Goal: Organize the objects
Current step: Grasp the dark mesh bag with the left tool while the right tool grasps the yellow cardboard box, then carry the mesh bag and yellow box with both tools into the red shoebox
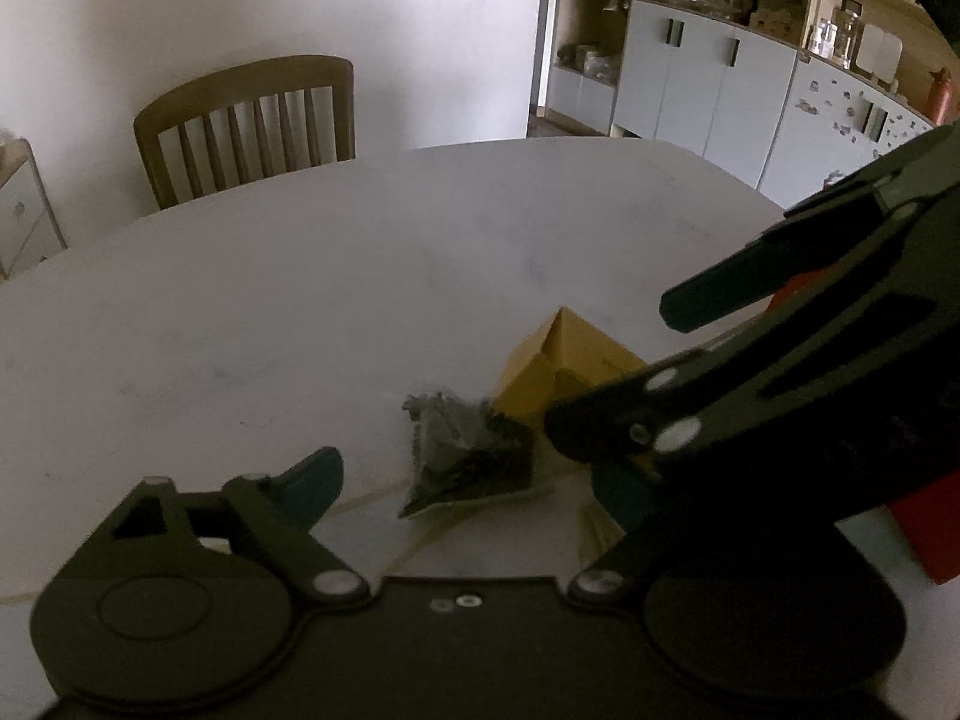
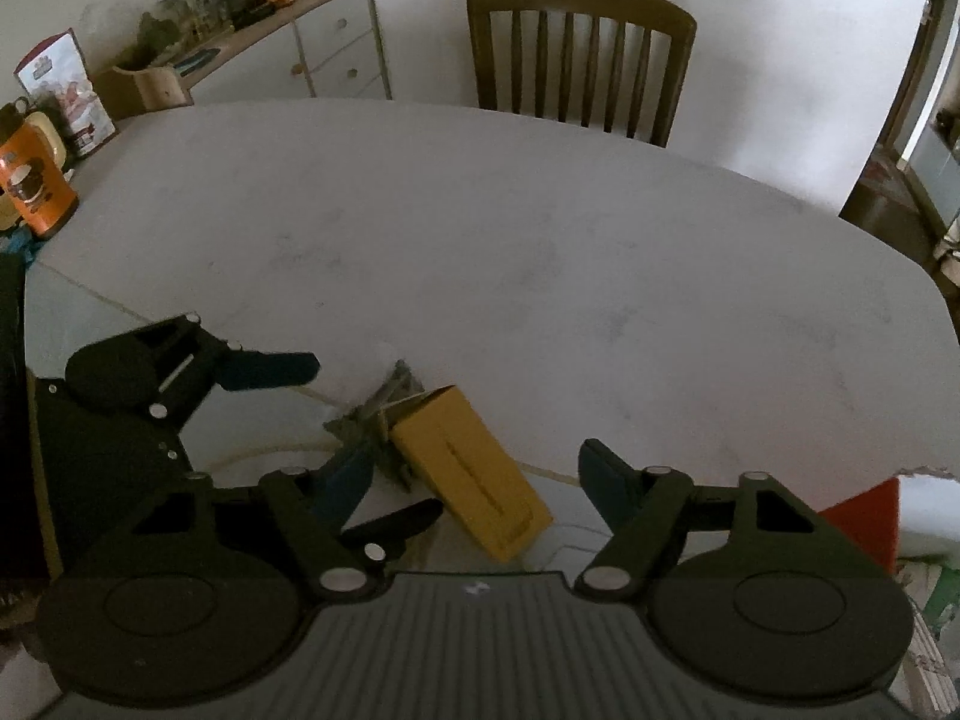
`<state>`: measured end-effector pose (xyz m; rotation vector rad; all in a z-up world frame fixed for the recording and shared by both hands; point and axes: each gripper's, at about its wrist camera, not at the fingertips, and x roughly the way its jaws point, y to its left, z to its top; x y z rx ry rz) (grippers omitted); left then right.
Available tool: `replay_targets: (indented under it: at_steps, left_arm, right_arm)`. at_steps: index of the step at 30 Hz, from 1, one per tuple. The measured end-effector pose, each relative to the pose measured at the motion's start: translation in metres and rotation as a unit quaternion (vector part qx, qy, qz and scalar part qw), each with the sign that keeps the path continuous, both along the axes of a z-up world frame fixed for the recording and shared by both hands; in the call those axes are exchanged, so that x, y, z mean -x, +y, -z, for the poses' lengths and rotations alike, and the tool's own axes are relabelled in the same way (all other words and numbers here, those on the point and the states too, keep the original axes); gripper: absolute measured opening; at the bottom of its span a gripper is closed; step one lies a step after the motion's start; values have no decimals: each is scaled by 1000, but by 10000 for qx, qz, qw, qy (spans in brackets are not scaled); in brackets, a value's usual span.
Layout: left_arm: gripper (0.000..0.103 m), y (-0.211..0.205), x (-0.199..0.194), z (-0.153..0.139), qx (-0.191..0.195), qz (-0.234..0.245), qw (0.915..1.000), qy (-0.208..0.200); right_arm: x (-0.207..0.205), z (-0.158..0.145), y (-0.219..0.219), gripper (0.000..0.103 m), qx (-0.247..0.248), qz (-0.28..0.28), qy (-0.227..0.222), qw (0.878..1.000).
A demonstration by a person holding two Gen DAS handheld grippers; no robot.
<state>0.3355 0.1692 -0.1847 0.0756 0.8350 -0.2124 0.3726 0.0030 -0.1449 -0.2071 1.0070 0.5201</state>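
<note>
A yellow cardboard box (image 2: 474, 474) lies on the white table (image 2: 540, 252), one end open toward a small clear bag of dark metal bits (image 2: 378, 414). My right gripper (image 2: 480, 453) is open and straddles the box without visibly pressing it. My left gripper (image 2: 378, 438) comes in from the left, open, with the bag between its fingers. In the left wrist view the bag (image 1: 468, 450) sits between the spread fingers of the left gripper (image 1: 468, 474). The yellow box (image 1: 564, 360) lies just beyond it, and the right gripper (image 1: 618, 360) reaches over it from the right.
A red box (image 2: 864, 516) sits at the table's near right edge. An orange can (image 2: 36, 186) and a printed carton (image 2: 66, 90) stand at the far left. A wooden chair (image 2: 582, 54) is behind the table. Cabinets (image 1: 708, 84) line the far wall.
</note>
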Motion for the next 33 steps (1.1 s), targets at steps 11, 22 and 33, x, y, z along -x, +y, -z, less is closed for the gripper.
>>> replay_targets:
  at_steps: [11, 22, 33]
  left_arm:
    - [62, 2, -7, 2, 101, -4, 9999, 23]
    - [40, 8, -14, -2, 201, -170, 9996, 120]
    - [34, 10, -10, -14, 382, -356, 9981, 323]
  right_arm:
    - [-15, 11, -4, 45, -215, 157, 272, 9993]
    - [-14, 15, -13, 30, -316, 445, 276, 9981]
    - [3, 6, -21, 28, -378, 767, 221, 9961]
